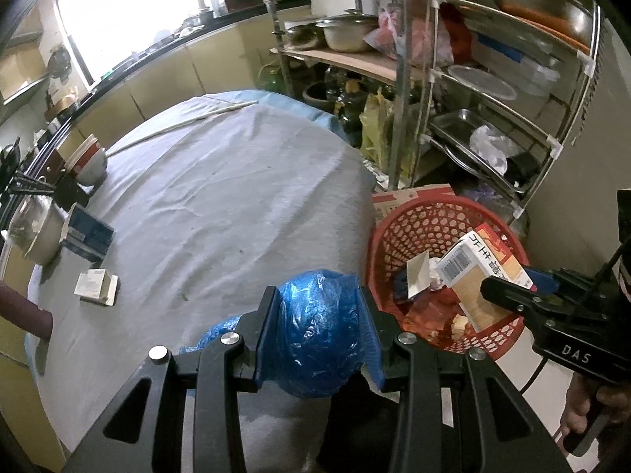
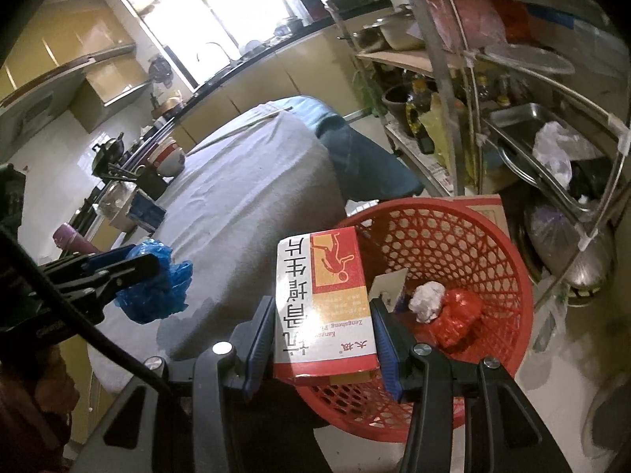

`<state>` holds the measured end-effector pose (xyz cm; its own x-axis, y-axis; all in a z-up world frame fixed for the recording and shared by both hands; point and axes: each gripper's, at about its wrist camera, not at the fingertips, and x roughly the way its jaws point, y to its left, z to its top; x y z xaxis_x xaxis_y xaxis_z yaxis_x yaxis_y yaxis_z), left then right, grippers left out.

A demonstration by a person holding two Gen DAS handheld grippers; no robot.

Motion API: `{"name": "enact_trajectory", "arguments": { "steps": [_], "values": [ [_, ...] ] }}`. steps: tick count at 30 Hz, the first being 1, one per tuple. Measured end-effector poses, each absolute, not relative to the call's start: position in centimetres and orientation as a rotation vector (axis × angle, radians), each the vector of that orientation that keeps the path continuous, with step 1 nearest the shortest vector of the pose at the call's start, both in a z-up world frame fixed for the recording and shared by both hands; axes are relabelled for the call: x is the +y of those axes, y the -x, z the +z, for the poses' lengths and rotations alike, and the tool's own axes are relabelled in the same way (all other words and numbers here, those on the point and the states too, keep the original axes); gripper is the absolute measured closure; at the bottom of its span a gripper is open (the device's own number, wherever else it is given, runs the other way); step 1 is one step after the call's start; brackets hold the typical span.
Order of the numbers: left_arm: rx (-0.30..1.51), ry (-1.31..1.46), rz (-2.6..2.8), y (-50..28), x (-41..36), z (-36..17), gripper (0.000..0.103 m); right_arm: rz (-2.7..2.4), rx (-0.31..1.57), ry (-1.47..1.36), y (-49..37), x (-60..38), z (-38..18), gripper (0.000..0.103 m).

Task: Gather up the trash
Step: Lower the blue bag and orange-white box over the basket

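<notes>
Over the red basket (image 2: 493, 244) beside the table, the right gripper (image 2: 323, 339) is clamped on a red-and-white carton (image 2: 323, 295), held above the rim so that letting go should drop it straight in. The left gripper (image 1: 319, 331) is squeezing a crumpled blue plastic bag (image 1: 319, 323), which sits over the table edge just beside the basket (probably next in line). Already inside: a white paper wad (image 2: 428, 301) and a red bag (image 2: 457, 317). The table has a wrinkly grey cloth (image 1: 221, 197) with a small white box (image 1: 96, 287), a bowl (image 1: 88, 161) and chopsticks (image 1: 185, 122) left on it. Cramped kitchen, with a metal rack (image 1: 493, 98) of pots right behind the basket and a bright window at the back
</notes>
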<state>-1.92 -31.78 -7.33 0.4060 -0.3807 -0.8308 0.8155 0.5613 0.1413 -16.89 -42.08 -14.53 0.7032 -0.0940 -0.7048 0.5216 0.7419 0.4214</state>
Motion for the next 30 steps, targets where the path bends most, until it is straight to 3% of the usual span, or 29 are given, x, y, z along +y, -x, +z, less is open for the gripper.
{"name": "enact_trajectory", "arguments": {
  "steps": [30],
  "values": [
    [0.865,-0.763,-0.951,6.4,-38.3,-11.0,0.062,-0.494,0.703,-0.827,21.8,-47.3,-17.9,0.053]
  ]
}}
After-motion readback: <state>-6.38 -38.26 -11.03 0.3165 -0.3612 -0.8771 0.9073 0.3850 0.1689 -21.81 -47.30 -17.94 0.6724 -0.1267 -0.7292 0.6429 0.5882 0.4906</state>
